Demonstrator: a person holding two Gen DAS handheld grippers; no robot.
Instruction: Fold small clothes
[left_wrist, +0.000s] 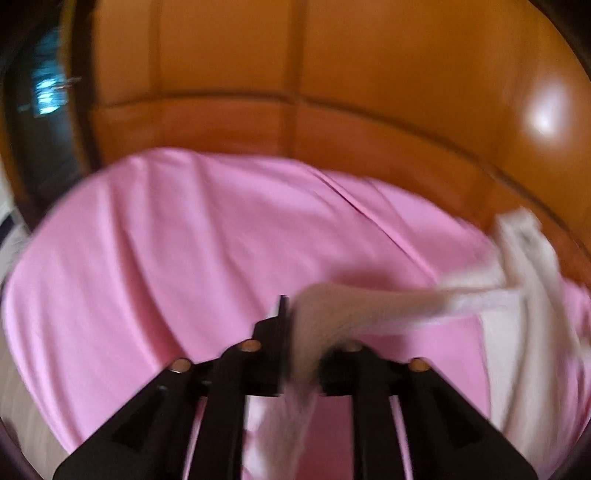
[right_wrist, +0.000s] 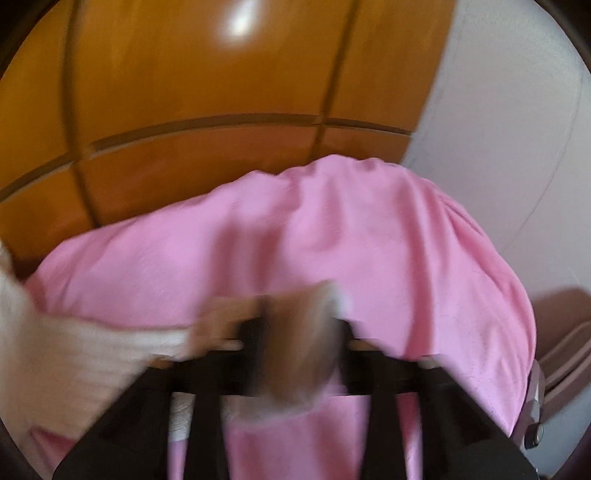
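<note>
Over the pink sheet (left_wrist: 184, 240), both grippers (left (left_wrist: 301, 350), right (right_wrist: 295, 354)) are pinching a white garment (left_wrist: 517, 295); stretching it taut for folding.

Surface: bed, covered by wrinkled pink sheet (left_wrist: 184, 240) | Backing: orange padded headboard (left_wrist: 332, 74) | Resting on sheet: pale garment (left_wrist: 517, 314), blurred, at right side

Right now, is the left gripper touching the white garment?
Touching. In the left wrist view the white garment runs between the left gripper's fingers and hangs below them, though blur hides how firmly they pinch it.
</note>
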